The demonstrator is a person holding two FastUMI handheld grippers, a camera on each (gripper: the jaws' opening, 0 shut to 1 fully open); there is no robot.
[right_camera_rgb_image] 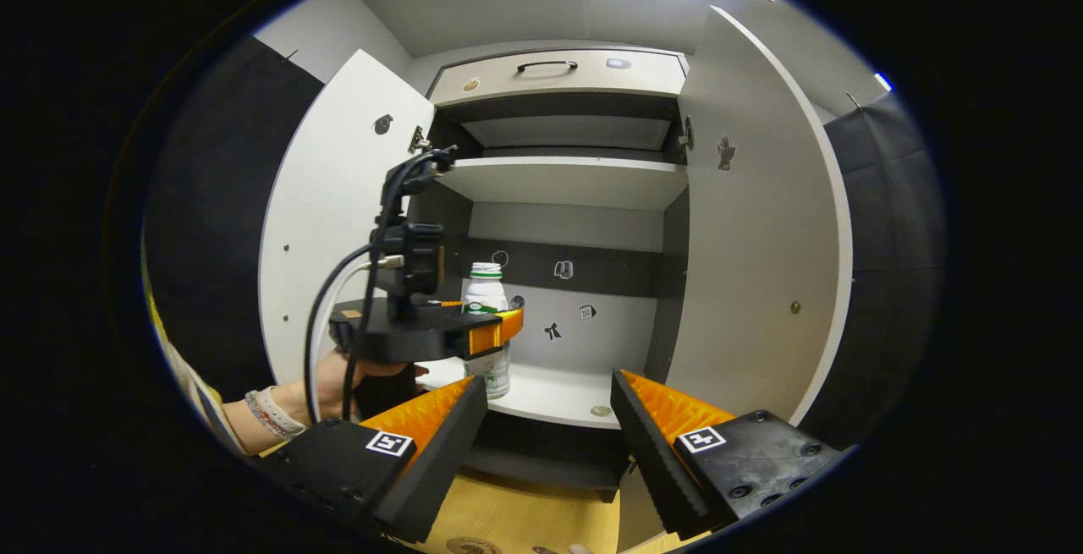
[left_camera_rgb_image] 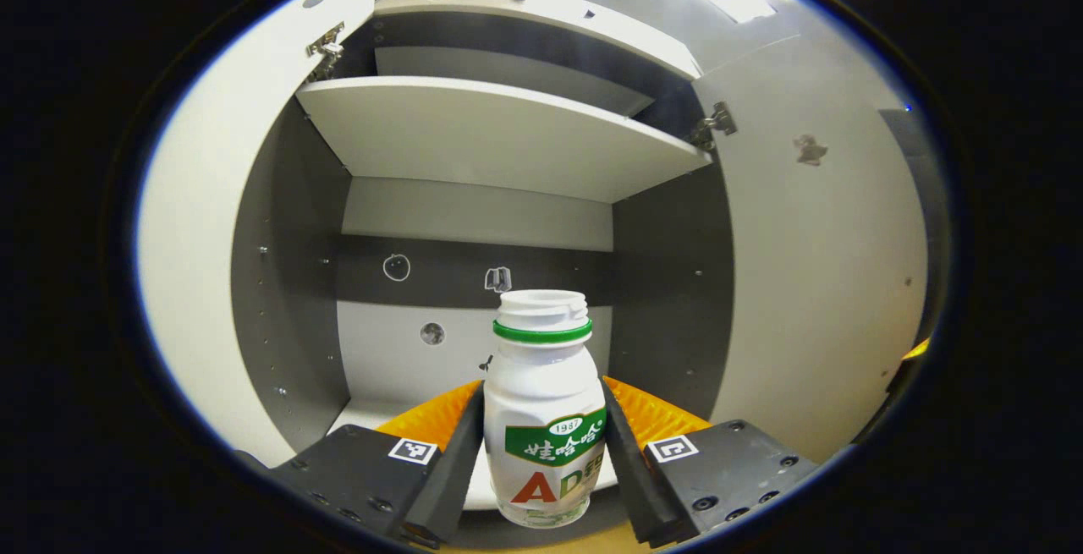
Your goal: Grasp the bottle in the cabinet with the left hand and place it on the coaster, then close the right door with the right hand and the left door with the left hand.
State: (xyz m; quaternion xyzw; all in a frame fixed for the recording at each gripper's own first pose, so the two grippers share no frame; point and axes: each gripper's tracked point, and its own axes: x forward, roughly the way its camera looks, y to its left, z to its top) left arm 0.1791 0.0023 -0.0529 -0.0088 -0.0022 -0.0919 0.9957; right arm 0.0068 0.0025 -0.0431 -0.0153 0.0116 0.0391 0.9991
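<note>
One cabinet (right_camera_rgb_image: pixel 558 199), two doors swung open: left door (right_camera_rgb_image: pixel 338 224), right door (right_camera_rgb_image: pixel 753 241). One drawer (right_camera_rgb_image: pixel 558 74) with handle at top. One shelf (left_camera_rgb_image: pixel 499 135) above the bottom compartment. Several small stickers on the back wall, too small to make out. One bottle (left_camera_rgb_image: pixel 544 406), white, green neck ring, uncapped, upright in the bottom compartment near its front edge. Green label band with "1987" and large "AD" legible; lower print cut off. Left gripper (left_camera_rgb_image: pixel 543 444) clamped on bottle, a finger pressing each side; also seen from the right gripper view (right_camera_rgb_image: pixel 499 326), held by a hand (right_camera_rgb_image: pixel 338 381) with wrist bands. Right gripper (right_camera_rgb_image: pixel 548 419) spread wide, nothing between fingers, well short of cabinet.
</note>
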